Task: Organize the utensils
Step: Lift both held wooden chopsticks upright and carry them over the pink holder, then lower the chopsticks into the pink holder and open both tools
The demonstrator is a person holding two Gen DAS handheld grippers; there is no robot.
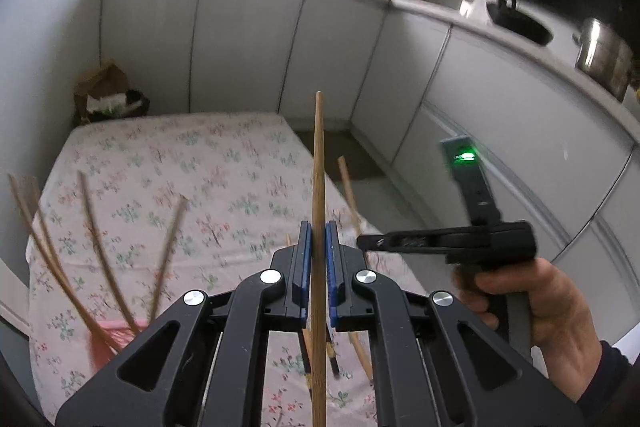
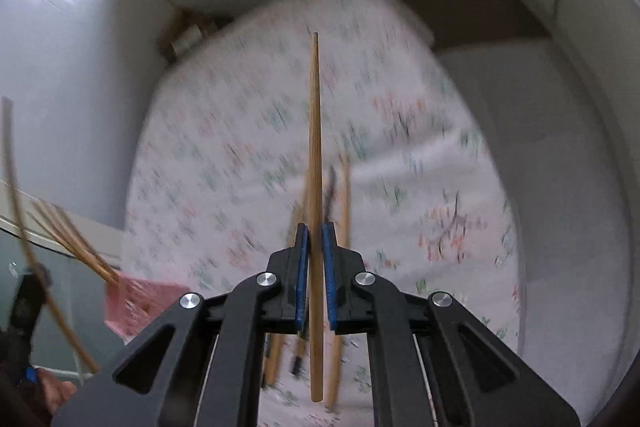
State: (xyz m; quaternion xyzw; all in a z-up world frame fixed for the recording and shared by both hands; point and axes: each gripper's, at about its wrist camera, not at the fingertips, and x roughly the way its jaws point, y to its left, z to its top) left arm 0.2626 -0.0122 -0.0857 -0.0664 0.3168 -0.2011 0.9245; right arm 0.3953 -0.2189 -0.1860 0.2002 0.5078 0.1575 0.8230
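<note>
Left hand-held gripper [image 1: 318, 259]: closed down on one wooden chopstick [image 1: 319, 187], blue pads pressing its shaft from both sides.
Left chopstick axis: ran straight along the gripper's own line, the narrow end out ahead over the counter, the thick end trailing back between the black arms.
Right hand-held gripper [image 2: 316, 259]: likewise clamped on a second chopstick [image 2: 315, 155], jaws nearly together with only the stick between them.
Right chopstick axis: in line with the fingers, tapered tip forward, butt end hanging below the pads.
Right hand [image 1: 536, 311]: seen from the left wrist view, gripping its handle to the right of the left gripper and just beside it.
Counter [image 1: 168, 155]: covered with a floral cloth.
Loose chopsticks [image 2: 344, 247]: several lay on the cloth under and just past both grippers, roughly parallel to the held ones.
Pink holder [image 2: 138, 301]: stood at the left edge of the cloth, already with a fan of chopsticks [image 1: 96, 239] leaning out of it.
Key relation: the holder lay to the left of both grippers, and the left gripper appeared nearer to it.
Judged next need: each held stick would likely have to be swung left and tipped until it stood over the holder's mouth.
Risk: the leaning sticks could block the opening.
</note>
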